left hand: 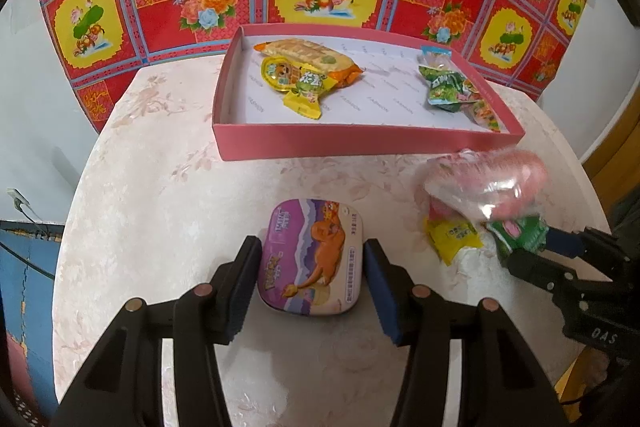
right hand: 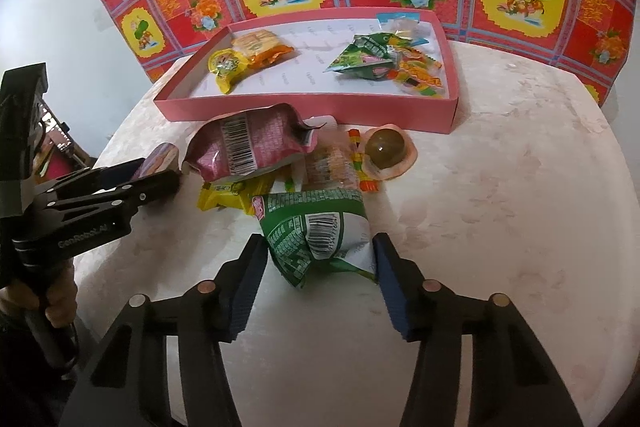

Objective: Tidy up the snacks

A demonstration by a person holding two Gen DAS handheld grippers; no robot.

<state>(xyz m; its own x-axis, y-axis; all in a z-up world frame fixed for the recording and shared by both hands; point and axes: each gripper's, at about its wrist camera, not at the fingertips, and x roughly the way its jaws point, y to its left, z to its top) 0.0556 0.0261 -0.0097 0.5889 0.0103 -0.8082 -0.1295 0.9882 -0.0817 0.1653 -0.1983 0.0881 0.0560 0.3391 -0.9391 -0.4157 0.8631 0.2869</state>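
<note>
A purple tin (left hand: 312,259) with a cartoon dinosaur lies flat on the table, and my left gripper (left hand: 314,267) is shut on it, both pads against its sides. The right wrist view shows that left gripper (right hand: 160,167) at the far left with the tin's end between its tips. My right gripper (right hand: 320,259) is shut on a green snack packet (right hand: 316,227) with a barcode, which rests on the table. From the left wrist view, the right gripper (left hand: 520,247) pinches that green packet (left hand: 516,233) at the right. The pink box (left hand: 360,143) stands behind.
The pink box (right hand: 304,107) holds yellow and orange packets on its left and green ones on its right. Loose on the table lie a pink packet (right hand: 248,143), a yellow packet (right hand: 224,195), a clear biscuit packet (right hand: 328,163) and a brown jelly cup (right hand: 384,149). A red patterned cloth hangs behind.
</note>
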